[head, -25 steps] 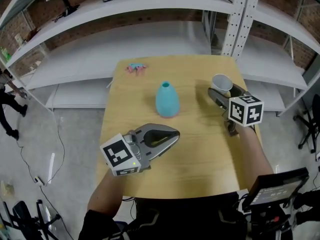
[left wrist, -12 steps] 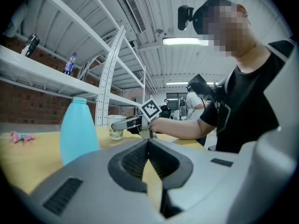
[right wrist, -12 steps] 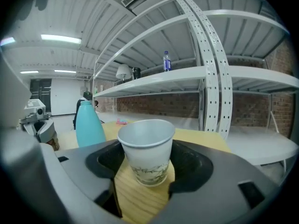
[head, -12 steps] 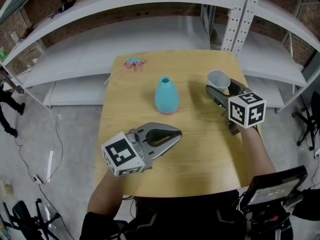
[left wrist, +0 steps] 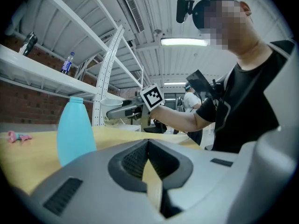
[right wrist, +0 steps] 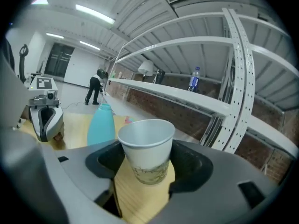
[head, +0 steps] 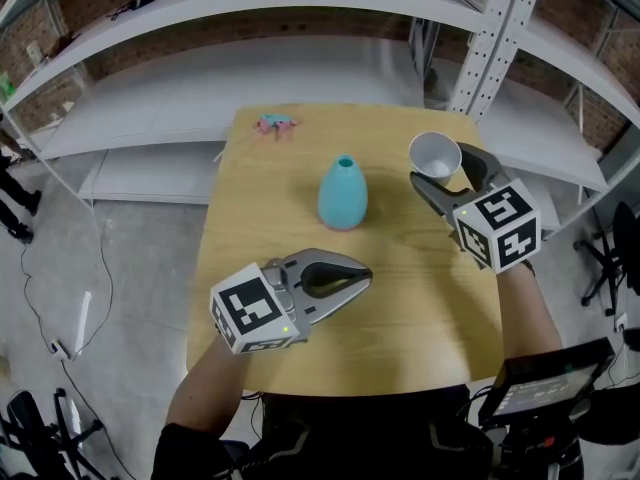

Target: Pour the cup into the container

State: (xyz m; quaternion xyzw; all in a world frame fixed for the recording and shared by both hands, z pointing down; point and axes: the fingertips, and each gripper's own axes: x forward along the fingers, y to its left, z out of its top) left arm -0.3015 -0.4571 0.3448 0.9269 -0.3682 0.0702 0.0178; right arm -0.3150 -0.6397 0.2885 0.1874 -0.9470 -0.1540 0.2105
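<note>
Right gripper [head: 441, 165] is clamping the cup [head: 434, 151], probably lifted clear.
Carrying it level, then tilting slowly over the container's [head: 343, 194] narrow mouth, is looking wisest.

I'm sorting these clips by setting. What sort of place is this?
Probably a workshop, lab or storeroom rather than a home: long white metal shelving against a brick wall, a bare concrete floor, and a plain wooden table as the workspace.

The cup [right wrist: 145, 148] looks smooth white paper, the container [head: 342, 194] matt turquoise plastic, the table [head: 400, 298] pale grained wood.
</note>
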